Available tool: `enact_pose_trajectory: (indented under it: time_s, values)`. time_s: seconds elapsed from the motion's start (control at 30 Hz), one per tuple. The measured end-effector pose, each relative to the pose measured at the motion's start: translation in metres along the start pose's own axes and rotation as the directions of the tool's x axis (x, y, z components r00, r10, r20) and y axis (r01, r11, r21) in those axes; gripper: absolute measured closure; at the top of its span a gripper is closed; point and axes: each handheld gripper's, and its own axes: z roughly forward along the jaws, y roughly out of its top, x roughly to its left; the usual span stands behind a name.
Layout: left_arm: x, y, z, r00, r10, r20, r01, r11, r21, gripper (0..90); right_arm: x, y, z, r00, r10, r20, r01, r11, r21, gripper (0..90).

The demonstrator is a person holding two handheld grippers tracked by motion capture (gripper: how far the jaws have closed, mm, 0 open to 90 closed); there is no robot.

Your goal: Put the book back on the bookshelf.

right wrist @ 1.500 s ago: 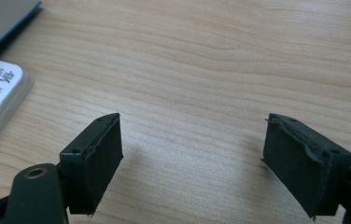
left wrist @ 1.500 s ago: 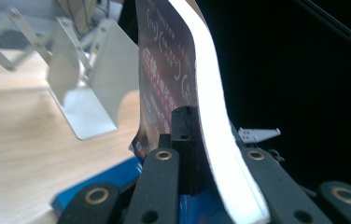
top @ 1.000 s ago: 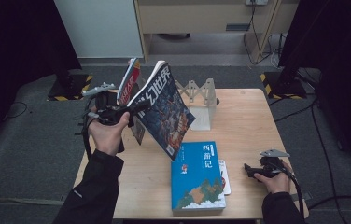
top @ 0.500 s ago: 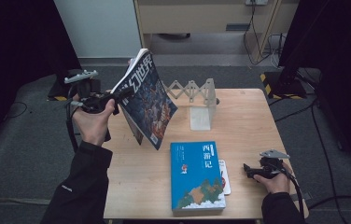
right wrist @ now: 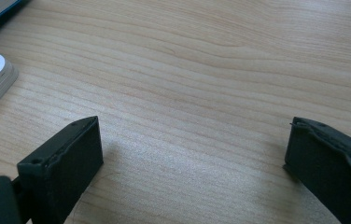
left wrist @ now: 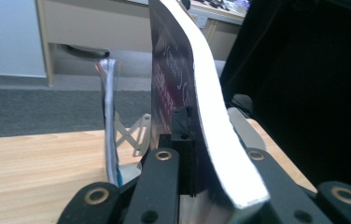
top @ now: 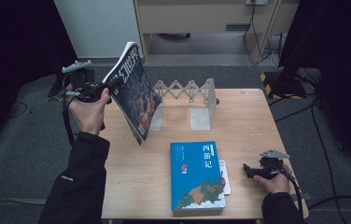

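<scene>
The left claw (top: pixel 110 88) is clamped on the edge of a magazine (top: pixel 134 91), holding it tilted in the air above the table's (top: pixel 257 116) left rear corner, near a folding metal book rack (top: pixel 187 91). The right claw (top: pixel 250 170) rests on the table with jaws apart, beside a blue book (top: pixel 197 175) lying flat.

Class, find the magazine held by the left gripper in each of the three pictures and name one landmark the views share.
High view: the magazine is upper left, lifted above the table's left edge and tilted, clamped by the left gripper.
Left gripper view: it rises edge-on up the centre between the black jaws.
Right gripper view: not in it; open jaws over bare wood.
Shared landmark: the wooden table.
</scene>
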Motion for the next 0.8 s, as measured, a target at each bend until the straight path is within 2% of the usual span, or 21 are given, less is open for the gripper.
enact_pose_trajectory:
  time_s: [0.2,0.5,0.8]
  values:
    - [0.002,0.003,0.012,0.9994,0.002,-0.033,-0.002,1.0,-0.007,81.8,0.0,0.0,0.0,1.0,-0.002,0.0,0.002,1.0,0.001,3.9]
    - [0.003,0.0,0.044,0.9976,-0.002,-0.07,0.001,1.0,-0.005,81.8,0.0,0.0,0.0,1.0,0.001,0.0,-0.001,1.0,0.0,3.9]
    - [-0.005,-0.011,0.068,0.992,0.04,-0.12,-0.038,0.9991,0.018,81.8,0.0,0.0,0.0,1.0,-0.001,0.001,0.001,1.0,0.0,3.9]
